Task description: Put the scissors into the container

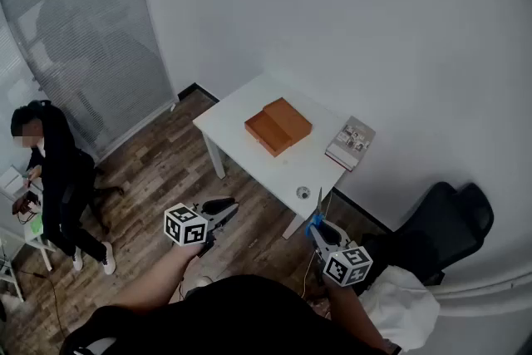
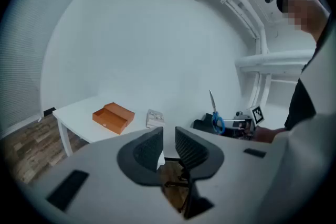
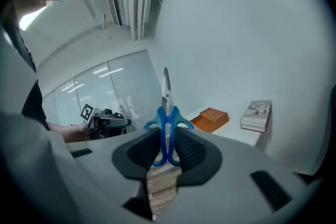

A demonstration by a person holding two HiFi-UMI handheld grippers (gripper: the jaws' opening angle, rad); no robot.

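Note:
Blue-handled scissors (image 3: 167, 113) stand blades up between the jaws of my right gripper (image 3: 168, 140), which is shut on the handles. In the head view the scissors (image 1: 319, 210) and right gripper (image 1: 319, 227) hang off the near right corner of the white table (image 1: 237, 110). An open orange box (image 1: 278, 126) lies mid-table, its lid beside it. My left gripper (image 1: 219, 211) hovers over the floor in front of the table. Its jaws stand a narrow gap apart with nothing between them (image 2: 169, 142). The left gripper view shows the box (image 2: 113, 117) and the scissors (image 2: 215, 115).
A book (image 1: 351, 143) lies at the table's right edge and a small round thing (image 1: 303, 193) near its front corner. A black office chair (image 1: 440, 229) stands to the right. A person (image 1: 54, 179) in dark clothes sits at far left, by the glass wall.

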